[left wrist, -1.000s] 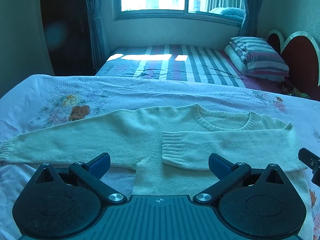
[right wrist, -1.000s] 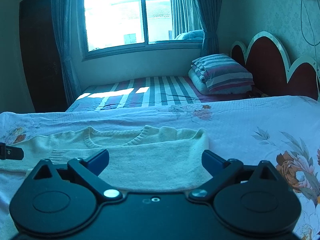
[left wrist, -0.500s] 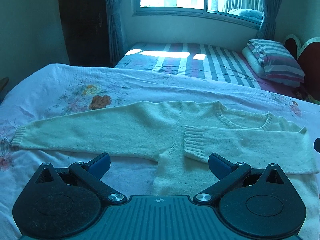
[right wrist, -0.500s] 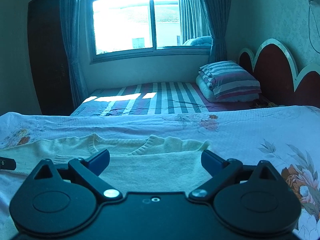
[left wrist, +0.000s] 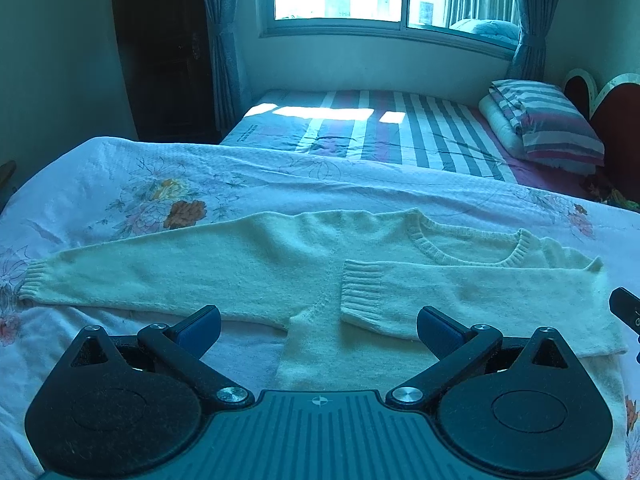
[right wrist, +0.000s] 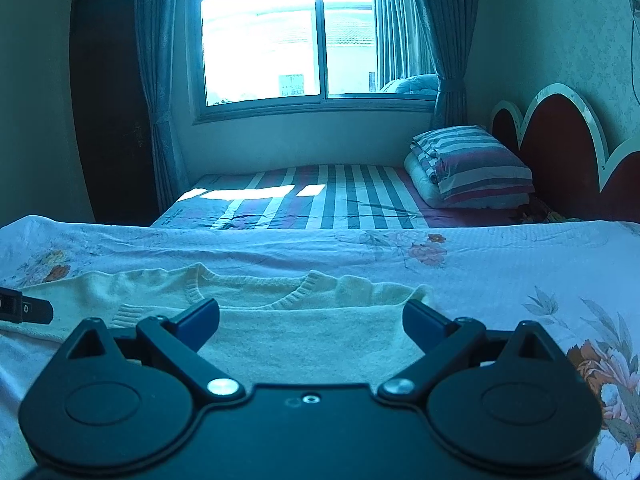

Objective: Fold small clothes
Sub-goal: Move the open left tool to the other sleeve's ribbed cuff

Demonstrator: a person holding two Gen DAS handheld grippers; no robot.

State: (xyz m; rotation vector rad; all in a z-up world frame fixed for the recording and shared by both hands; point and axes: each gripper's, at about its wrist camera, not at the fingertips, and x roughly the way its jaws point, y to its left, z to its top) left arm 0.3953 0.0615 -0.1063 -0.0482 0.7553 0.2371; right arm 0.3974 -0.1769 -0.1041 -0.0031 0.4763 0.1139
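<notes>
A small cream knitted sweater point(left wrist: 280, 264) lies flat on the floral bedspread point(left wrist: 120, 184), neckline toward the far side. Its right sleeve point(left wrist: 460, 296) is folded across the chest, ribbed cuff near the middle; the left sleeve point(left wrist: 112, 276) stretches straight out to the left. My left gripper point(left wrist: 318, 326) hovers open over the sweater's lower body, nothing between its blue pads. The same sweater point(right wrist: 312, 332) fills the near ground of the right wrist view, where my right gripper point(right wrist: 311, 318) is open above the folded sleeve. Each gripper's tip shows at the edge of the other's view.
Beyond the bedspread lies a striped mattress point(left wrist: 380, 128) with a striped pillow point(left wrist: 548, 124) by a red headboard point(right wrist: 560, 152). A bright window point(right wrist: 288, 40) with curtains and a dark door point(right wrist: 108, 92) stand behind. Bare bedspread point(right wrist: 540, 264) stretches right of the sweater.
The left wrist view has swung left and drawn back, bringing the whole outstretched left sleeve into sight. The right gripper has dropped lower toward the sweater. Both stay open.
</notes>
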